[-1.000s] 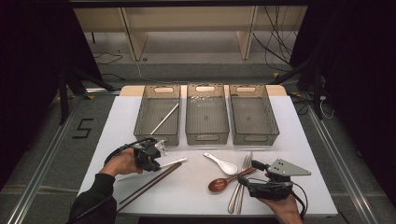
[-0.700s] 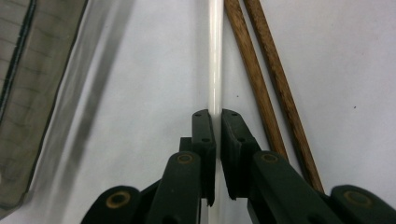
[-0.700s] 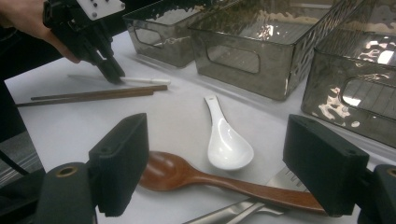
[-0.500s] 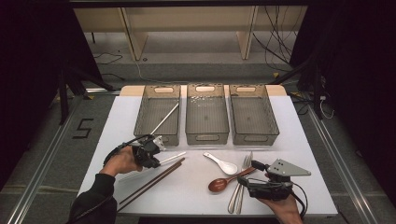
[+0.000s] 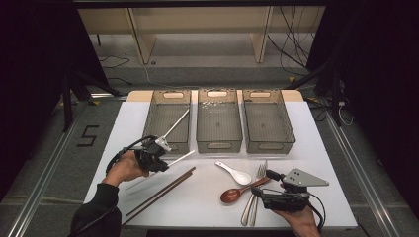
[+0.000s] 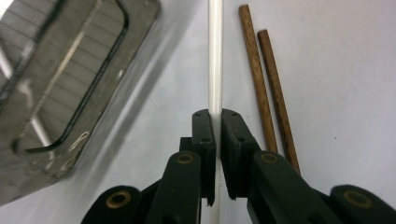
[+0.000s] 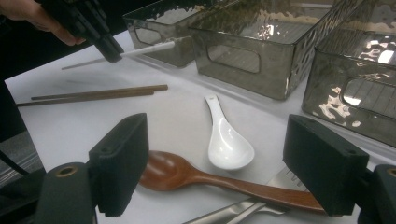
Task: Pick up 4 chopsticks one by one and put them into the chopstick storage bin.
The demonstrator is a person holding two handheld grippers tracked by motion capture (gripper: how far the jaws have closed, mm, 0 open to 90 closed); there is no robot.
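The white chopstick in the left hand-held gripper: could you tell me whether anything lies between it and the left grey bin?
Nothing visible does. The left hand-held gripper is shut on the thin white chopstick, just in front of the left grey mesh bin. The bin already holds another white chopstick leaning diagonally. The two brown wooden chopsticks lie nearer the person.

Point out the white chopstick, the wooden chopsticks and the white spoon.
white chopstick (image 6: 215,60), left gripper view, shaft above the jaws.
wooden chopsticks (image 5: 163,191), high view, middle of the pair.
white spoon (image 7: 229,145), right gripper view, bowl.
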